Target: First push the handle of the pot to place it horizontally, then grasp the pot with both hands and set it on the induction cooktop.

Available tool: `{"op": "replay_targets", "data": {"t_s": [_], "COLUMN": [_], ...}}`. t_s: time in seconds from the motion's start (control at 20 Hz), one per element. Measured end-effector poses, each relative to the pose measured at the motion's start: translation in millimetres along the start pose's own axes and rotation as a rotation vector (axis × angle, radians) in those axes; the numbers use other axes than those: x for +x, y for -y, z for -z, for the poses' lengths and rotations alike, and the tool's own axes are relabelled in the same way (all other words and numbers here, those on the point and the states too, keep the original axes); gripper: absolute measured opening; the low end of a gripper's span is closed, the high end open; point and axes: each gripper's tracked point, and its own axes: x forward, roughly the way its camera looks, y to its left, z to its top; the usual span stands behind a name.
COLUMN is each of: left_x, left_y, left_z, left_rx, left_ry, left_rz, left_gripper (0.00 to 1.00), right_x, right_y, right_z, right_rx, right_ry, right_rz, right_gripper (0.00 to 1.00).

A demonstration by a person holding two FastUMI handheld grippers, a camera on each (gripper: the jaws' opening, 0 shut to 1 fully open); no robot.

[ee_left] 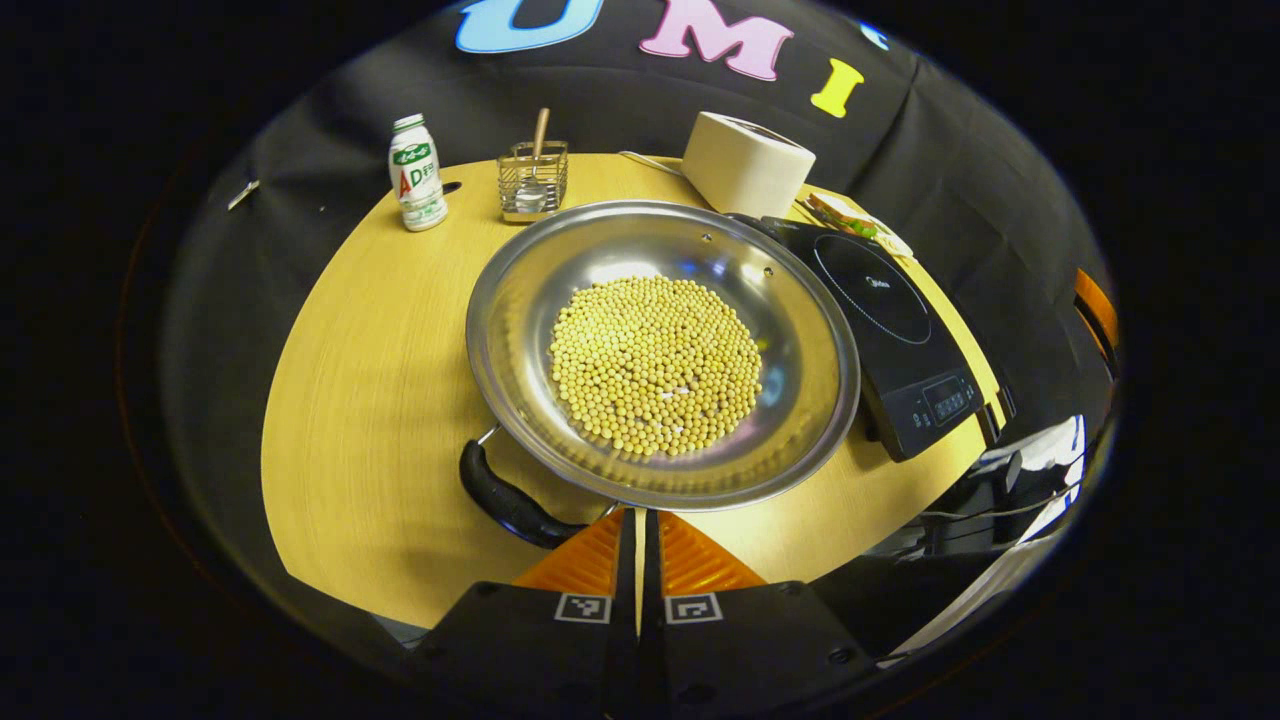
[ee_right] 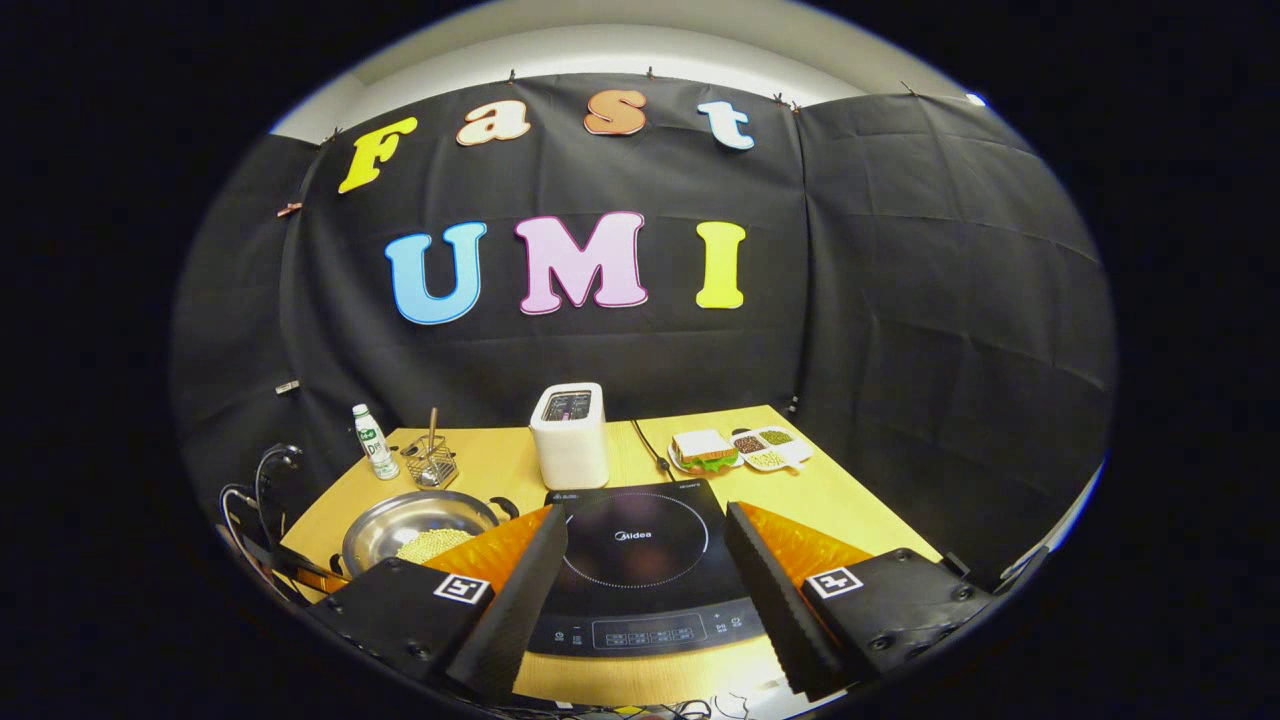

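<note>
The pot point(ee_left: 662, 350) is a wide, shallow, shiny steel pan holding a flat heap of pale yellow beans point(ee_left: 655, 365). It sits on the table point(ee_left: 370, 400) towards its near edge, just beside the black induction cooktop point(ee_left: 890, 320). Its black handle point(ee_left: 505, 500) juts from the near rim, angled towards the near left corner of the table. The left claw point(ee_left: 638, 545) is clenched with nothing between its fingers, its tips just at the pot's near rim beside the handle. The right claw point(ee_right: 645, 560) hangs released, fingers spread wide above the cooktop's near edge.
</note>
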Motion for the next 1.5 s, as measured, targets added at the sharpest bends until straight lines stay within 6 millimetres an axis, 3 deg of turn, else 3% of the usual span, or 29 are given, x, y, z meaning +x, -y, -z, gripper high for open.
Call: {"op": "replay_targets", "data": {"t_s": [0.3,0.7,1.1,1.5], "left_x": [2,4,10,17], "left_y": [-23,-61,-88,-125], "left_z": [-5,-12,-25,-50], "left_rx": [0.06,0.094,0.077,0.107], "left_ry": [-0.021,-0.043,-0.038,-0.029], "left_rz": [0.002,-0.03,-0.052,-0.106], "left_gripper": [0.05,0.05,0.05,0.06], "right_x": [-14,-18,-10,-2], "right_y": [-19,-17,-21,-22], "right_z": [6,7,4,-5], "right_rx": [-0.015,0.023,0.051,0.035], "right_ry": [0.011,0.034,0.052,0.083], "right_rz": [0.013,0.073,0.109,0.145], "right_gripper": [0.99,0.99,0.99,0.99]}}
